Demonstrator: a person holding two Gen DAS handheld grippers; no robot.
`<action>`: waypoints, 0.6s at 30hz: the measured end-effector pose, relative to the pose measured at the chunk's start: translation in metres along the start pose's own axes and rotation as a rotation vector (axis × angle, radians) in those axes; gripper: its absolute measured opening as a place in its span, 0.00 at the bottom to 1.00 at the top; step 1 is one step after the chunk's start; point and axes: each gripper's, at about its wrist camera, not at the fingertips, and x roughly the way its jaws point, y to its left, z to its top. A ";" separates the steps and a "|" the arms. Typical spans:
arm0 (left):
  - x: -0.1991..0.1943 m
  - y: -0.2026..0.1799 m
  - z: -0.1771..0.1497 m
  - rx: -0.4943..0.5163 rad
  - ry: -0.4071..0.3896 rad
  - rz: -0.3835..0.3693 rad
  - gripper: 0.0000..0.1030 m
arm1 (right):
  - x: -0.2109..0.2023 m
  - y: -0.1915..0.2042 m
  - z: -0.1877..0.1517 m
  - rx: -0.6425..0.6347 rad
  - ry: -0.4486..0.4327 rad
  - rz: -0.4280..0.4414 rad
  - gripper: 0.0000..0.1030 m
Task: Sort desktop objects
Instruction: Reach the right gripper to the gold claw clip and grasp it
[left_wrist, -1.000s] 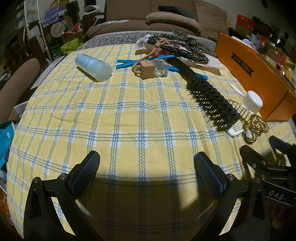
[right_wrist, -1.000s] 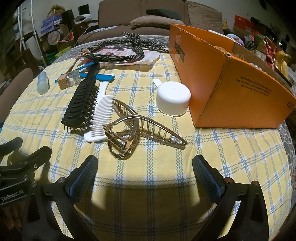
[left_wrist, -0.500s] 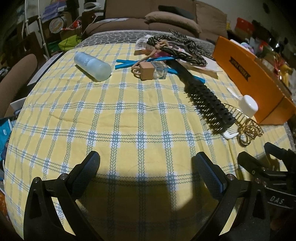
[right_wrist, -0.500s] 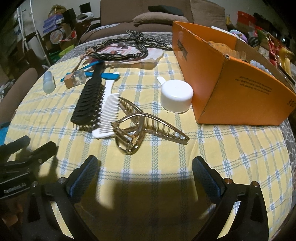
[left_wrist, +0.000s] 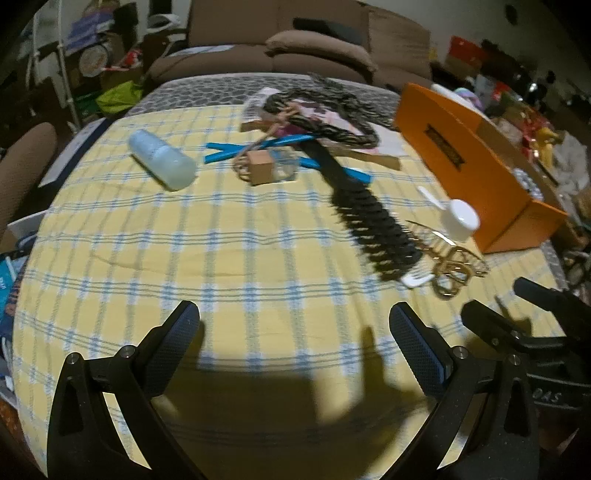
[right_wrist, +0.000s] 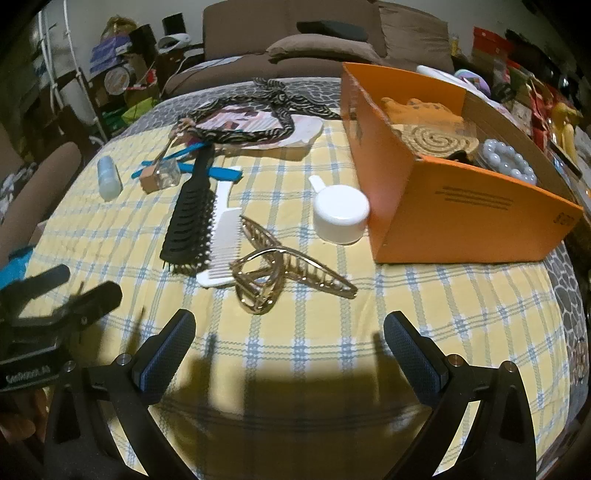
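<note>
On the yellow checked tablecloth (right_wrist: 424, 314) lie a gold hair claw (right_wrist: 280, 269), a white comb (right_wrist: 221, 236), a black brush (right_wrist: 192, 218), a white cup (right_wrist: 341, 214), a small glass bottle with a wooden cap (right_wrist: 160, 179), a pale blue bottle (right_wrist: 109, 179) and a blue comb (right_wrist: 221, 171). An orange box (right_wrist: 461, 206) stands at the right, holding several items. My right gripper (right_wrist: 290, 350) is open, just short of the hair claw. My left gripper (left_wrist: 295, 339) is open over bare cloth, well short of the brush (left_wrist: 373, 221) and the pale blue bottle (left_wrist: 162, 160).
A striped black headband (right_wrist: 258, 110) lies on papers at the table's far side. A brown sofa (right_wrist: 314, 33) stands behind the table, a brown chair (left_wrist: 22, 162) at the left, and cluttered shelves to the right.
Both grippers have risen and drawn back a little, so the objects look farther off and the inside of the orange box shows. Nothing on the table moved.
</note>
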 end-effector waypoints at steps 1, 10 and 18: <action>0.000 -0.002 0.001 0.003 0.001 -0.013 0.99 | -0.001 -0.003 0.001 0.012 -0.003 0.001 1.00; -0.004 -0.020 0.015 0.057 -0.002 -0.055 0.98 | 0.005 -0.008 0.004 0.039 0.010 0.036 0.91; -0.001 -0.019 0.035 0.091 0.010 -0.033 0.93 | 0.009 0.001 0.014 0.034 -0.010 0.062 0.72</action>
